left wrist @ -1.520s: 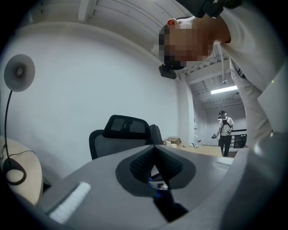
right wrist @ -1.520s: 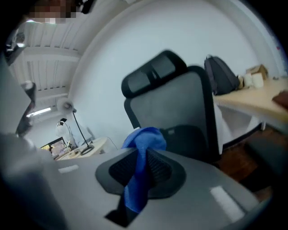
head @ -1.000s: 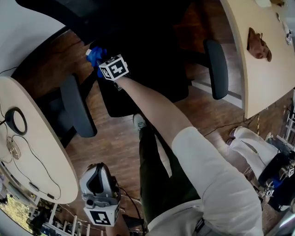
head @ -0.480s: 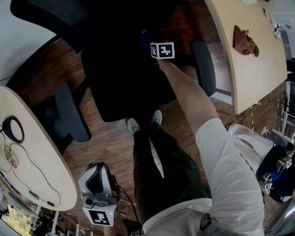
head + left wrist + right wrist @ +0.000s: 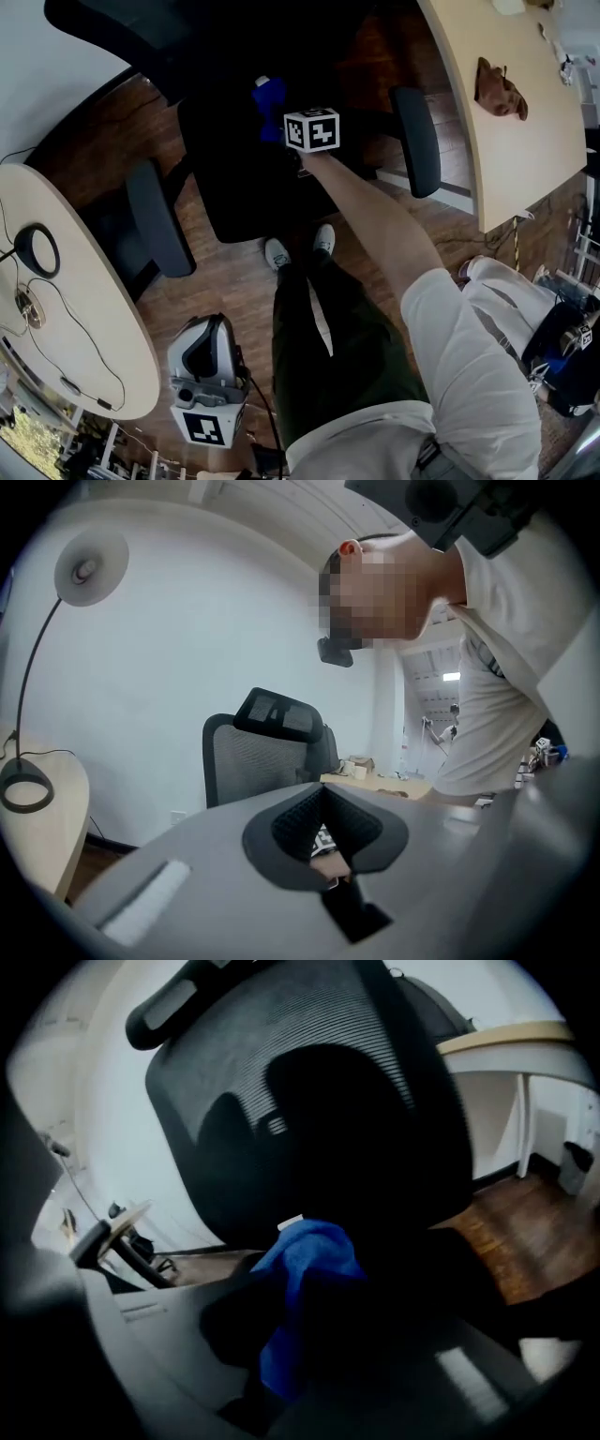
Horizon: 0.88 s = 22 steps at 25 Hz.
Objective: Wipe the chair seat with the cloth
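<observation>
Between the fingers of the right gripper (image 5: 295,1321), a bunched blue cloth (image 5: 309,1255) is clamped, at the far part of the black office chair seat (image 5: 234,178). Left gripper (image 5: 323,794) fingers are closed together, empty, well apart from the seat at near left.

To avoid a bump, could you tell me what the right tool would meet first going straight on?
Probably the office chair's black mesh backrest, with the blue cloth in the right tool touching first; depth is unclear.
</observation>
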{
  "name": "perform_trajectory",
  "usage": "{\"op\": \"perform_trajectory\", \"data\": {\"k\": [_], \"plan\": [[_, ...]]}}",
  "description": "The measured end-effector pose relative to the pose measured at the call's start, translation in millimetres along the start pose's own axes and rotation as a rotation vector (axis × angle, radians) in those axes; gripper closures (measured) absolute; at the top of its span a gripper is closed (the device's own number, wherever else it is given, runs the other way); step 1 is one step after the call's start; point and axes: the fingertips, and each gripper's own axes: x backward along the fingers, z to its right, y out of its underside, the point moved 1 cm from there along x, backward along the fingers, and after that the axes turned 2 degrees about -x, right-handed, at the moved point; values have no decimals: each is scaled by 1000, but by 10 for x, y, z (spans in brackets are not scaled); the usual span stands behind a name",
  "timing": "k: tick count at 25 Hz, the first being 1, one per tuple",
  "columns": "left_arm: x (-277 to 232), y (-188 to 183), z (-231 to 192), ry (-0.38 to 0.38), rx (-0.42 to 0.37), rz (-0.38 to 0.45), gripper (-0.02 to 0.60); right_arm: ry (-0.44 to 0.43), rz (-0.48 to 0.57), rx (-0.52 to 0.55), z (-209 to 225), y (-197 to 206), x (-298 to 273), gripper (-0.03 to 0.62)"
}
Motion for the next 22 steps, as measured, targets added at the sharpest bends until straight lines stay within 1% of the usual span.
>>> {"op": "perform_trajectory", "data": {"k": [2,4,7,10,12,14,15,17,20,22], "plan": [[19,-79,-24,-14,9,15,454,-111,-43,21,-726,276,-222,540],[31,-82,-43,-33,7,9,454,-182,-99,32,-1250,562,-486,540],[103,29,-107,-64,8,-7,454,-204,-159,57,-1590,879,-853,540],[250,134,-171,-77,-2,-8,454,-203,-172,92,-1611,1030,-1008,540],[332,203,-201,-80,2,-20,454,-178,-165,106,-1394,1047,-989,539],[368,230,-217,-81,11,-35,454,-127,-163,107,-1025,1005,-873,540],[347,197,-211,-76,15,-30,454,-91,-161,108,-793,952,-773,540],[257,100,-173,-62,31,-15,454,8,-153,117,-224,801,-493,540],[153,4,-67,-39,59,-4,454,167,-140,92,697,593,33,540],[110,-70,51,0,68,29,454,269,-139,69,1239,522,375,540]]}}
